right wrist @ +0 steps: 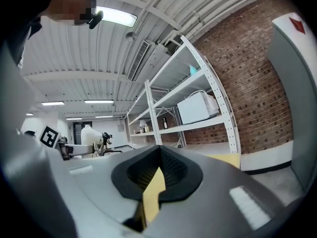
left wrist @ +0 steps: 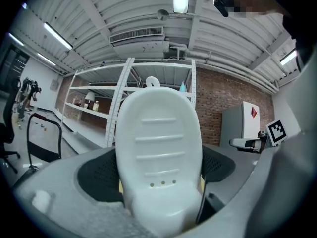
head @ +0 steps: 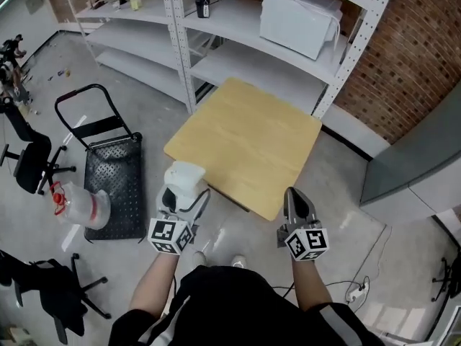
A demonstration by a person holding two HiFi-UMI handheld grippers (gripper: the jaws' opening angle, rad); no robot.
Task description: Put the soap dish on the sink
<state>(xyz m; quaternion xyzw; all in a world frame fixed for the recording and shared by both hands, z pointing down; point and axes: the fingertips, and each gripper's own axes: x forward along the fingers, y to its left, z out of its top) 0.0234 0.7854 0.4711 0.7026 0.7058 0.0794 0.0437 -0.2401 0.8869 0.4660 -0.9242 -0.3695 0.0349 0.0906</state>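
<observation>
Since no sink shows in any view, the person does best to carry the soap dish (left wrist: 159,143) level and unhurried, trusting the left gripper (head: 180,199) clamped on its near end and holding the right gripper (head: 297,207), jaws together on nothing, aside. The dish hangs by the near left edge of the wooden table (head: 248,139). Its long axis runs along the jaws, with the rounded end pointing far and the ribbed face toward that gripper's camera.

White ribbed plastic soap dish (left wrist: 158,152), three small dots near its base. Grey left claw (left wrist: 159,182) and grey right claw (right wrist: 158,157) have black dotted-mesh pads (left wrist: 96,175) and black-and-white square-marker cubes (head: 171,235). Pale yellow wooden counter (head: 248,146), red-brown brick wall (head: 414,63), white metal shelving (head: 180,42).
</observation>
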